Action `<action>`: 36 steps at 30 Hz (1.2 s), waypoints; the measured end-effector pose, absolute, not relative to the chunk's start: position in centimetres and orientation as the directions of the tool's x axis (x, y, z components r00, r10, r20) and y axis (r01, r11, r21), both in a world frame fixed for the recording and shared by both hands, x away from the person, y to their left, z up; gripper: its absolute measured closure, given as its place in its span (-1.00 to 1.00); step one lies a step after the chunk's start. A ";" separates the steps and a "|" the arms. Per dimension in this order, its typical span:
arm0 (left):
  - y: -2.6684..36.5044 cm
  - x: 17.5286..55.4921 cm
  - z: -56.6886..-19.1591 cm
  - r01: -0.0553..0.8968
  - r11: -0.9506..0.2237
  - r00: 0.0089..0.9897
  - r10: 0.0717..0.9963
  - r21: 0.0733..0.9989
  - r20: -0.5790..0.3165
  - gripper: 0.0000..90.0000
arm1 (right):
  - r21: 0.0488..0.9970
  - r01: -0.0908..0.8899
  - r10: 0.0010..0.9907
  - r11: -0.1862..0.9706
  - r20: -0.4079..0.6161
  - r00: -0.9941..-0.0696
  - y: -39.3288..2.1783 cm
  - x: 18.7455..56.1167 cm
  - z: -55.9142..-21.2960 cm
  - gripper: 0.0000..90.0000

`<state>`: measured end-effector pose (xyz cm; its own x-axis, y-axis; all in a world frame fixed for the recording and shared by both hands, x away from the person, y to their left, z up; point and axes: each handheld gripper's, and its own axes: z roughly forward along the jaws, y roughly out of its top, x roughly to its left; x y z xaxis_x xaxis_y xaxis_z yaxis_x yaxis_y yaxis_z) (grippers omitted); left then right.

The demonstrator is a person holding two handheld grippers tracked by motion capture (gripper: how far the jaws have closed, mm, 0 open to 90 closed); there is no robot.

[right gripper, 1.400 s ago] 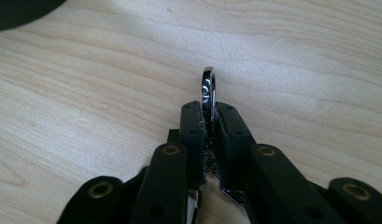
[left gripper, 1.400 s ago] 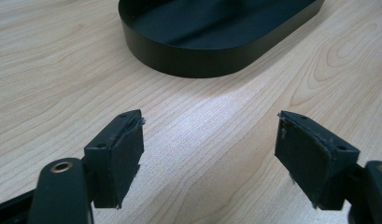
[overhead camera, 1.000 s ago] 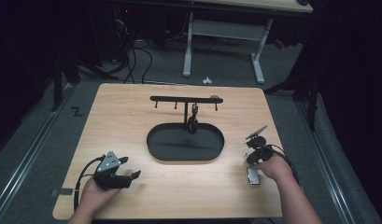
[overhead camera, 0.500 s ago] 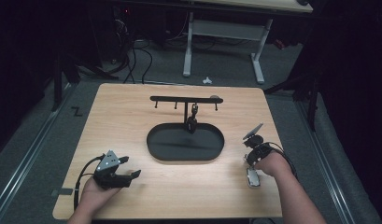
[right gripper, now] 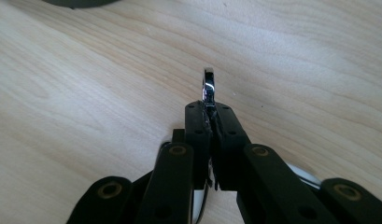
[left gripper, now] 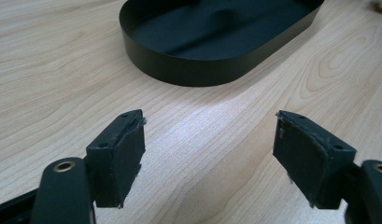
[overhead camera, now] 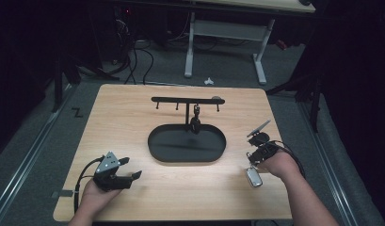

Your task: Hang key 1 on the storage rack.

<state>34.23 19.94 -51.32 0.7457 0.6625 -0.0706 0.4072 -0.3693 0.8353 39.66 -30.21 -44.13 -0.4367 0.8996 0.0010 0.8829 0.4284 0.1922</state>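
Keys (overhead camera: 254,177) hung at the right of the black oval tray (overhead camera: 155,148), their shiny metal ring (right gripper: 208,86) pinched flat between the closed jaws of the right gripper (right gripper: 209,106); the silver fob dangled just above the pale, grained wooden table (overhead camera: 133,108). I judged a slow, straight lift best, so the smooth ring would not slip; the left gripper (left gripper: 209,135) stood wide and empty near the tray.

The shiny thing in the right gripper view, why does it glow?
In the right gripper view, light glints off the metal ring pinched in the shut right gripper. In the high view, the room behind the table is dark. In the left gripper view, the black tray has soft sheen.
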 end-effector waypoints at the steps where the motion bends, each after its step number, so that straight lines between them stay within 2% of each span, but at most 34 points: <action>1: 19.9 34.2 -51.3 0.408 -0.370 0.746 0.662 0.835 -0.071 -0.43 | 0.198 0.878 0.896 0.435 -0.001 -0.444 -30.2 39.6 -43.7 0.92; 12: 19.9 34.2 -51.5 0.408 -0.376 0.749 0.659 0.832 -0.070 -0.43 | 0.273 0.857 0.892 0.438 -0.012 -0.452 -29.7 38.9 -39.5 0.92; 36: 19.9 34.3 -51.4 0.400 -0.377 0.747 0.663 0.835 -0.059 -0.43 | 0.312 0.836 0.885 0.452 -0.042 -0.463 -28.5 39.4 -36.0 0.92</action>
<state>34.28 19.88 -51.40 0.7465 0.6628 -0.0589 0.4004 -0.3768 0.8353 39.42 -28.52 -35.97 -0.4632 0.8853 -0.0421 0.8356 0.4521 0.3121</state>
